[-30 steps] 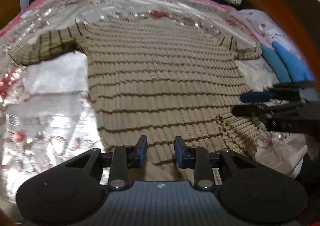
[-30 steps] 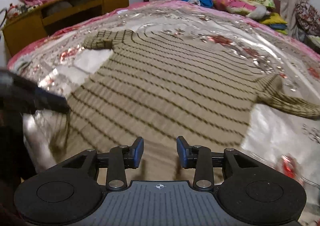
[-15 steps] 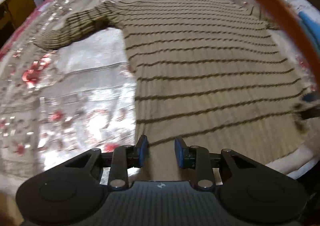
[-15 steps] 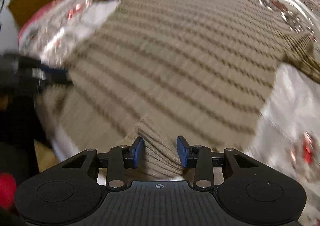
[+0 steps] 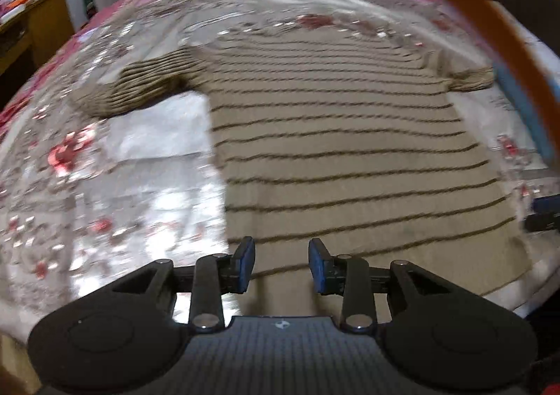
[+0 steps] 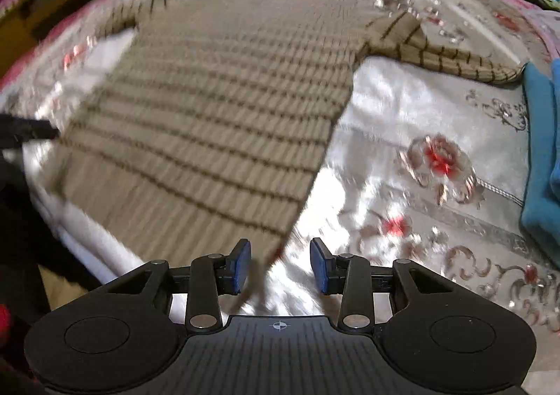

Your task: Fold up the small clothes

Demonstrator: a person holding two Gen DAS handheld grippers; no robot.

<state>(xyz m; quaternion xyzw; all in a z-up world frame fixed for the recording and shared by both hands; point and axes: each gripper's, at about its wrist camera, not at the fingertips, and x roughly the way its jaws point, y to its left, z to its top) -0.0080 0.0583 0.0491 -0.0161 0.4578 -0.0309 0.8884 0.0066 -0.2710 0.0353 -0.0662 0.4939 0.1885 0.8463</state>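
1. Over the bed [image 5: 147, 181], the left tongs [image 5: 281, 265] hover spread above the hem's left corner of the striped sweater [image 5: 343, 150], pinching nothing.
2. At the hem's right corner, the right tongs [image 6: 280, 267] are likewise spread, with the sweater's edge between their blue pads [image 6: 242, 263].
3. That sweater [image 6: 224, 122] lies flat on the bed, sleeves out.

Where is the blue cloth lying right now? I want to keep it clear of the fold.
In the right wrist view the blue cloth lies at the far right edge on the bedspread, just beyond the sweater's right sleeve tip.
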